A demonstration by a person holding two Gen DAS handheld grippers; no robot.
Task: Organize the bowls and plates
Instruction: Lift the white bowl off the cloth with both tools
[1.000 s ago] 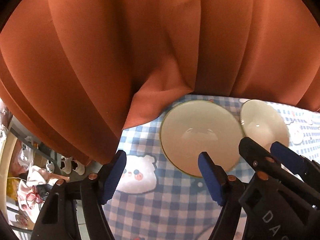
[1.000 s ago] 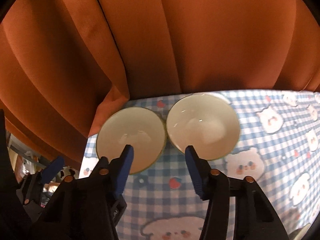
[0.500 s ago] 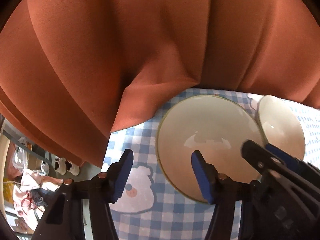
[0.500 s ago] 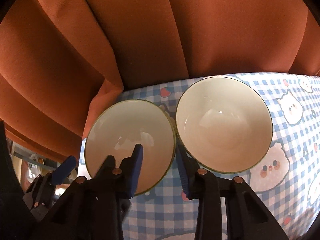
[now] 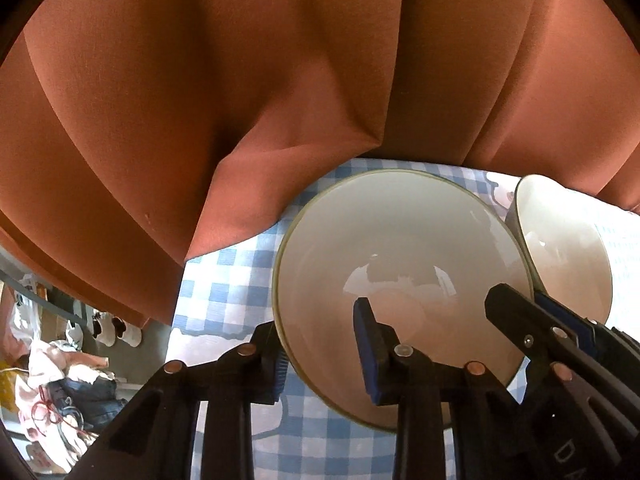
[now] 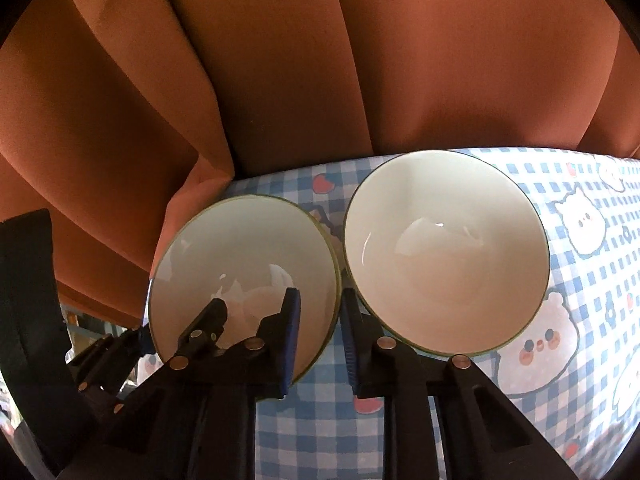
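Both tongs lowered since before, left tongs (image 5: 322, 354) now clamped on left bowl (image 5: 400, 248) rim, right tongs (image 6: 320, 340) closing on same rim

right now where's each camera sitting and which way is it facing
Left wrist: on the left gripper, facing forward and down at the left bowl, fingers astride its near rim; the right gripper shows at right.
Right wrist: on the right gripper, jaws closing astride that bowl's right rim, right bowl ahead; left gripper at lower left.
Shared: both bowls, checked tablecloth, orange curtain.
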